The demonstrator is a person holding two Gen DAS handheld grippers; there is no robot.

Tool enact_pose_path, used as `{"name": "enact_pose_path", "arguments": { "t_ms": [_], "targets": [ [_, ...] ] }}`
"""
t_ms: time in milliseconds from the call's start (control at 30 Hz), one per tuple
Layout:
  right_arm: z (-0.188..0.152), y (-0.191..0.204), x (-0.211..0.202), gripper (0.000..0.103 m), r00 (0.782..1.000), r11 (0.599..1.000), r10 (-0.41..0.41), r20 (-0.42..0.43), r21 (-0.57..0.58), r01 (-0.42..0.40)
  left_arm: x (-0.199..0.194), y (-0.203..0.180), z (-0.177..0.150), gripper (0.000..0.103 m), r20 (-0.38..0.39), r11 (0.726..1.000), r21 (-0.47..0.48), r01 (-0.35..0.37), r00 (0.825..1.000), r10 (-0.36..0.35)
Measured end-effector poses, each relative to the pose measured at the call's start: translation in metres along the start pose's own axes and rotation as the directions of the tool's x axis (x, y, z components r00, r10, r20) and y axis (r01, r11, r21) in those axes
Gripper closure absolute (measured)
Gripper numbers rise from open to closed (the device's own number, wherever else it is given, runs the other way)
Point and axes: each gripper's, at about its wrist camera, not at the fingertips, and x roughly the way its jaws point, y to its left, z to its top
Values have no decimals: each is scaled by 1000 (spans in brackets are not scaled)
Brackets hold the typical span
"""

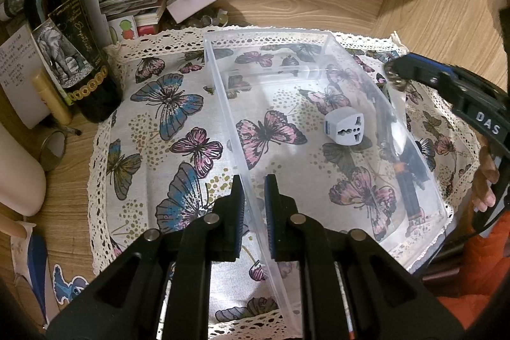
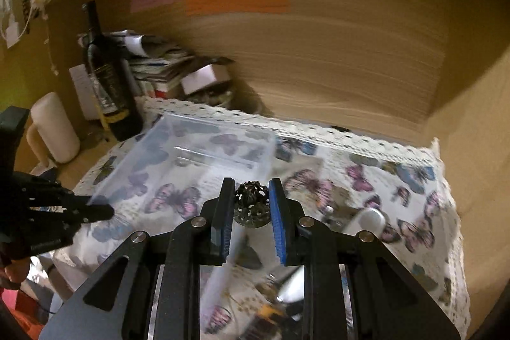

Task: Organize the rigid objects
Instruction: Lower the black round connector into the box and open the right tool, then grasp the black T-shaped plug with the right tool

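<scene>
A clear plastic box [image 1: 318,34] stands on the butterfly cloth [image 1: 178,117]. A white plug adapter [image 1: 346,127] lies inside it. My left gripper [image 1: 254,196] is shut on the box's near left wall. My right gripper [image 2: 250,203] is shut on a dark metal filigree ball [image 2: 251,202] and holds it above the cloth, to the right of the box [image 2: 178,148]. In the left wrist view the right gripper [image 1: 395,75] hangs over the box's right rim with the ball [image 1: 395,78]. Dark objects lie behind the box's right wall, unclear.
A dark wine bottle [image 1: 63,31], stacked papers and booklets [image 1: 127,2] and a cream mug [image 2: 55,129] stand at the back left. Wooden shelf walls [image 2: 318,53] close the back and right. Small blurred items [image 2: 366,219] lie on the cloth under the right gripper.
</scene>
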Motion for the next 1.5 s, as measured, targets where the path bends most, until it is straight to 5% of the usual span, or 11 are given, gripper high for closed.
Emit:
{"name": "enact_pose_path", "arguments": {
  "t_ms": [567,1133,1500],
  "targets": [
    [4,46,60,83,975,984,109,-195,-115,-133,0,0,1,91,4,1000,5,4,1000,-4],
    [8,28,24,66,994,994,68,-90,-77,-75,0,-1,1,91,4,1000,6,2,1000,-2],
    [-10,-17,-13,61,996,997,-82,-43,10,82,1,-1,1,91,3,1000,8,0,1000,0]
  ]
}}
